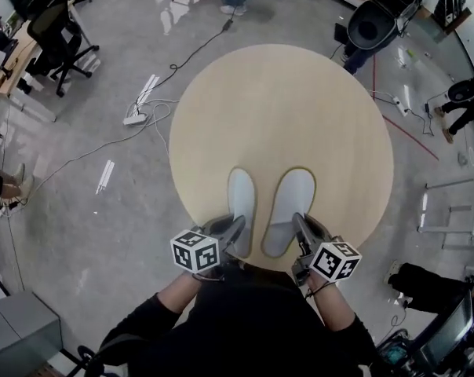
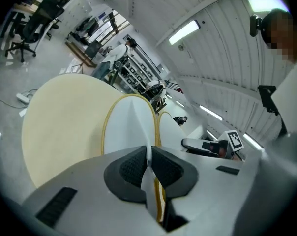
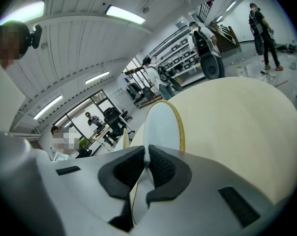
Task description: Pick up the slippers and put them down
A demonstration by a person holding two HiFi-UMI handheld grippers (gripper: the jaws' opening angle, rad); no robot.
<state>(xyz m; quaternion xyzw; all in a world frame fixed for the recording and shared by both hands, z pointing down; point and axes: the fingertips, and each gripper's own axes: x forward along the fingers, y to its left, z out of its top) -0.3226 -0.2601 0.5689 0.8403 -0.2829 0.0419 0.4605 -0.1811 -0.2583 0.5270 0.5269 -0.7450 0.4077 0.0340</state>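
Note:
Two white slippers with tan edging hang over the near part of the round wooden table (image 1: 284,100). My left gripper (image 1: 235,228) is shut on the heel of the left slipper (image 1: 241,203), whose sole (image 2: 129,124) rises ahead of the jaws in the left gripper view. My right gripper (image 1: 298,225) is shut on the heel of the right slipper (image 1: 288,206), which stands edge-on (image 3: 161,127) in the right gripper view. Both slippers tilt up off the tabletop, side by side, toes pointing away from me.
The table stands on a grey glossy floor with cables and a power strip (image 1: 135,118) to the left. Office chairs (image 1: 60,42) and desks stand at the far left, equipment (image 1: 378,18) and seated people's legs at the right.

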